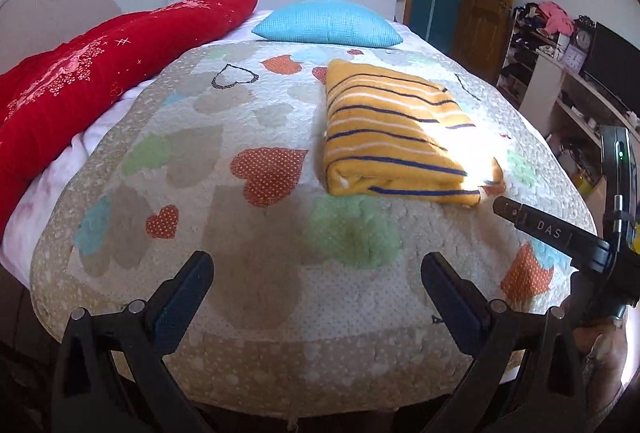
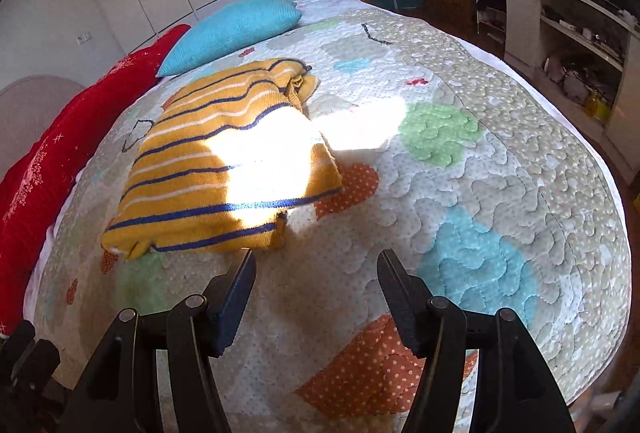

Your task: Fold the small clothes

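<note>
Bedroom quilt (image 1: 256, 297) carries the folded jumper (image 1: 396, 137), between the teal pillow (image 1: 328, 23) and both grippers. Soft, light knit: pinch a thick folded edge. Left gripper (image 1: 318, 273) and right gripper (image 2: 316, 273) gape empty.

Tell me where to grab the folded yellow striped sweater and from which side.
Probably the near folded edge of the yellow striped sweater, from the foot of the bed. That edge faces the open right gripper, is thick with stacked layers, and lies flat on the quilt; pinching through all layers there should keep the fold together.
</note>
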### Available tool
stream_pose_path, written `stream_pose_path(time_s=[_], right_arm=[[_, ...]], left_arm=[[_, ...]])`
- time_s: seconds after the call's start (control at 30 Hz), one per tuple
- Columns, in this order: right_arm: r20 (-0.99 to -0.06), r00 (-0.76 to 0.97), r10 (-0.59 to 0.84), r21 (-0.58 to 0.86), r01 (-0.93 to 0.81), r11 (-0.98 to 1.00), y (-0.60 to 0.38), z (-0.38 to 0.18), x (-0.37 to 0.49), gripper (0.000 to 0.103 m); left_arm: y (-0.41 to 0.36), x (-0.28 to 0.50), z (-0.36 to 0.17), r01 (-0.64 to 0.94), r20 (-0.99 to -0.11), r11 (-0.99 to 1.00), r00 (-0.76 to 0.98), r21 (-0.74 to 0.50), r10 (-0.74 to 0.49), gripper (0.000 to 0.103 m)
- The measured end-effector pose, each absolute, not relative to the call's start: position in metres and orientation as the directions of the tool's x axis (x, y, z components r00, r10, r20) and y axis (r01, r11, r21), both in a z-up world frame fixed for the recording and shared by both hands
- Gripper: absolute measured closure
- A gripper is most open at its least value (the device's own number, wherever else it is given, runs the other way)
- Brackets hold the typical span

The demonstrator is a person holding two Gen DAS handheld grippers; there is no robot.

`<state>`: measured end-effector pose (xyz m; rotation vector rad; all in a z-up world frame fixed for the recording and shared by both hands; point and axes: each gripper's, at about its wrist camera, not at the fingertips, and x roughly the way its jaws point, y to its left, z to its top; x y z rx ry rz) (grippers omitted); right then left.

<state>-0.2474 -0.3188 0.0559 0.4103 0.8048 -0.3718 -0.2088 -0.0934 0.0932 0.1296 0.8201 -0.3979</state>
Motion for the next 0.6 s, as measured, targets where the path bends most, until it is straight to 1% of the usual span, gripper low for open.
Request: stream_pose_path(time_s=[0.07,0.2,0.6], right_arm=[[-0.755,0.634,-0.167,0.197,0.462,0.865,-0.314,0.055,-0.246,0.035],[-0.758,0.627,-0.179,0.174,0.46,0.871,-0.307,0.055,-0.243,0.032],[-0.775,0.603,-0.189,0.157,0.473,0.867,-0.305,0.048,-0.245,0.03]], left_arm=[[-0.094,-0.208,0.093,0.395,-0.741,0.917,0.603,-0.046,-0.297,0.0],[-0.092,-0.203,0.09,0.38,-0.759,0.923,0.581,-0.066,-0.293,0.0],[-0.092,-0.197,0.077,0.376,-0.804,0.923,0.52,-0.086,-0.287,0.0]])
